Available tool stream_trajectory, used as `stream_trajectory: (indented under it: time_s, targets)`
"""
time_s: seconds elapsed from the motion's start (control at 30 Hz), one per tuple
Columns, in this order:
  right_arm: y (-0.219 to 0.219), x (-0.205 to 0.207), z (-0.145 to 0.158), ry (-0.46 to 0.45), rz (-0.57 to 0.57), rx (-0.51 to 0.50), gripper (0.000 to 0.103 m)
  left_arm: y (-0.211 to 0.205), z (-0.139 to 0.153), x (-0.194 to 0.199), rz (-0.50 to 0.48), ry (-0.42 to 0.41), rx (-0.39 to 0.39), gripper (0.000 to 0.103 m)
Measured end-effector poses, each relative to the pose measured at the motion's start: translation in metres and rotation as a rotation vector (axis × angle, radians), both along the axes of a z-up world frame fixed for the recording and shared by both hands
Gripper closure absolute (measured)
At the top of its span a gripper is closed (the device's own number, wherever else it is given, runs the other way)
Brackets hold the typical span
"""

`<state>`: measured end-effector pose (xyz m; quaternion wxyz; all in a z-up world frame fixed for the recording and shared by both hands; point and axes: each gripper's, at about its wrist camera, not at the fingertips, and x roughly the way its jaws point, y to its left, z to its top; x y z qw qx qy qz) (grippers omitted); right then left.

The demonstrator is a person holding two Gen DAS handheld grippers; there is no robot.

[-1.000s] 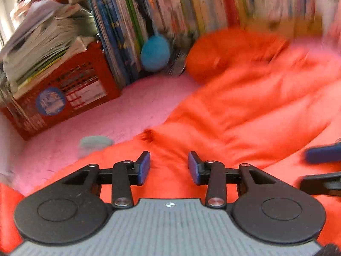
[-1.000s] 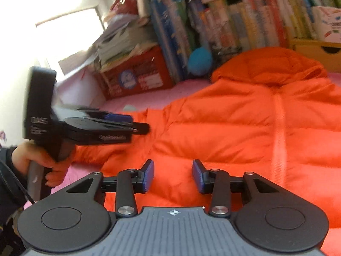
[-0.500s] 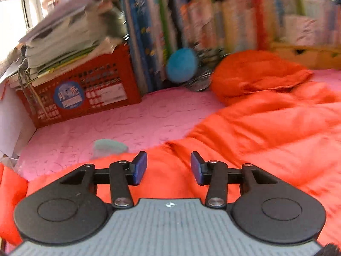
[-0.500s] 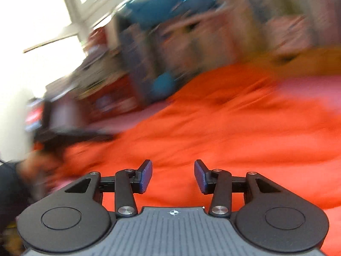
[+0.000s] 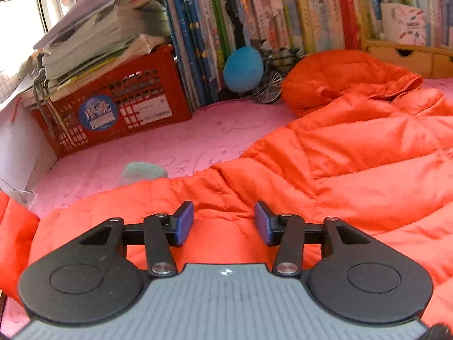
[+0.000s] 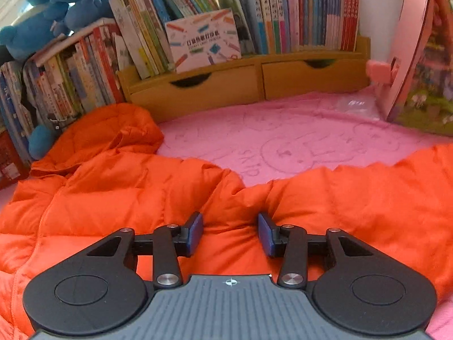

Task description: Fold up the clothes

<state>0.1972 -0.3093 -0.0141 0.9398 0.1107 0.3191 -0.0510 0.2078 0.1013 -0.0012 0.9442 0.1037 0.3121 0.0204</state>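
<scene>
Pink embossed mat [image 6: 297, 138] before bookshelf | puffy orange hooded down jacket [image 5: 354, 170] spread flat, sleeves out | left gripper [image 5: 223, 223], right gripper [image 6: 230, 233] both apart over sleeves | looks like sleeve-fold step: clamp fabric.

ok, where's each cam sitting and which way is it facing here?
Left wrist: on the left gripper, low over the jacket sleeve, facing the red crate and books; only its own open fingers show.
Right wrist: on the right gripper, over the jacket's other sleeve, facing the wooden shelf; only its own open fingers show.
Shared: jacket with hood, pink mat, book row.
</scene>
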Motion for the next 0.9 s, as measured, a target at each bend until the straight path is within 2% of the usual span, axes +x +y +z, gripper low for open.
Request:
stream_trajectory:
  time_s: [0.03, 0.13, 0.3, 0.43, 0.53, 0.57, 0.67, 0.77, 0.9]
  targets:
    - [-0.002, -0.011, 0.005, -0.033, -0.009, -0.006, 0.056, 0.000, 0.005, -0.006, -0.009, -0.009, -0.024, 0.046]
    - [-0.023, -0.043, 0.013, -0.108, -0.071, -0.010, 0.035, -0.002, 0.018, -0.023, -0.029, -0.031, -0.082, 0.039]
    - [-0.082, -0.091, 0.021, -0.140, -0.280, -0.041, 0.027, -0.009, 0.024, -0.042, -0.019, -0.044, -0.191, 0.031]
    - [-0.133, -0.110, 0.017, -0.118, -0.402, 0.052, 0.022, -0.020, 0.019, -0.050, -0.007, -0.039, -0.178, 0.028]
    - [-0.145, -0.119, 0.012, -0.114, -0.427, 0.082, 0.019, -0.025, 0.022, -0.059, -0.010, -0.031, -0.161, 0.028]
    - [-0.143, -0.120, 0.012, -0.114, -0.421, 0.093, 0.019, -0.027, 0.023, -0.061, -0.011, -0.028, -0.156, 0.028]
    - [-0.123, -0.128, 0.018, -0.147, -0.289, 0.115, 0.018, -0.032, 0.026, -0.070, -0.014, -0.020, -0.139, 0.028]
    - [-0.072, -0.133, 0.032, -0.160, -0.113, 0.036, 0.009, -0.037, 0.029, -0.078, -0.017, -0.012, -0.122, 0.024]
    - [0.002, -0.149, 0.046, -0.174, 0.083, -0.083, 0.001, -0.042, 0.035, -0.098, -0.041, -0.007, -0.097, 0.018]
